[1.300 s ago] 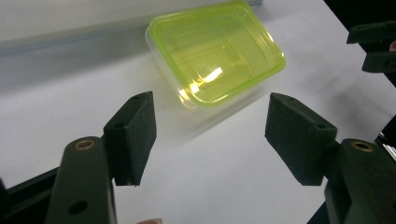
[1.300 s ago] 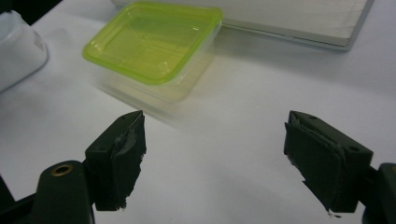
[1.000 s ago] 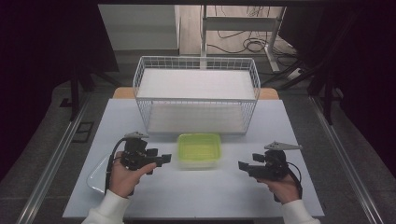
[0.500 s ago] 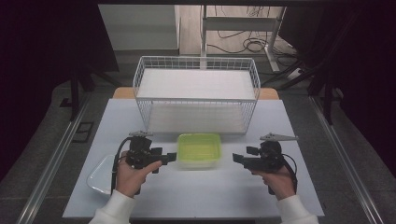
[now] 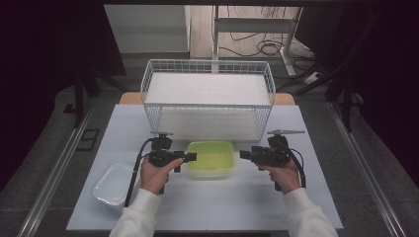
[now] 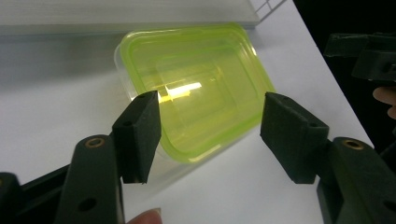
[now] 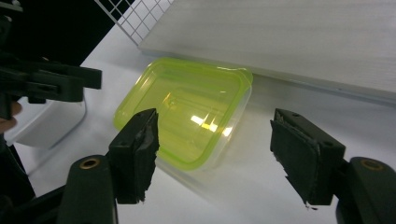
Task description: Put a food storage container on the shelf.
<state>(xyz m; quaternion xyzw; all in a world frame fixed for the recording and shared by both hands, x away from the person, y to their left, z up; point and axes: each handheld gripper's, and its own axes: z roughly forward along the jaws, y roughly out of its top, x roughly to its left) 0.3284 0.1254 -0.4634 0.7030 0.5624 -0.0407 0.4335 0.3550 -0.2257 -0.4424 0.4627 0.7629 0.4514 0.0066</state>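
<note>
Lime-green lidded container (image 5: 210,158) sits on the white counter (image 5: 296,197) just in front of the wire basket (image 5: 207,98), squarely between your two hands. Its long axis runs left to right across the counter, so each short end faces one hand-held gripper.

Your left hand-held gripper (image 5: 190,157) points inward with its tips right at the container's left end, touching or nearly so; from the high view you cannot tell which. In the left gripper view its jaws stand wide apart and grip nothing, with the green lid (image 6: 196,93) lying just ahead between them.

Your right hand-held gripper (image 5: 243,154) also points inward, but a small gap separates it from the container's right end. Its jaws are likewise spread and empty, the container (image 7: 184,112) lying ahead and slightly toward the left jaw.

So the left side is the nearer one; the right has a little farther to close in. A clear empty tub (image 5: 113,182) rests near the counter's left front corner, apart from all this.
</note>
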